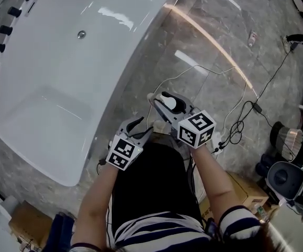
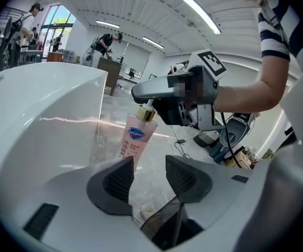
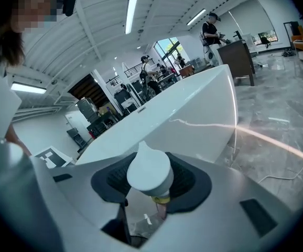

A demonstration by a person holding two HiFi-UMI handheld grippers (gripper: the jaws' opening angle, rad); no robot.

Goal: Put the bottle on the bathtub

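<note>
One bathtub [image 1: 62, 62]; one bottle [image 2: 136, 138]; two grippers: left gripper [image 1: 141, 129], right gripper [image 1: 167, 105].

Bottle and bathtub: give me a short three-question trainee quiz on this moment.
1. True or false: the bottle already stands on the bathtub.
2. Which part of the bottle sits between the jaws of the right tool? A: the pump head. B: the label. C: the base.
3. Fill in: the jaws of the left tool stand ___, gripping nothing.

Key:
1. False. It is held over the floor beside the bathtub.
2. A.
3. Apart.
</note>
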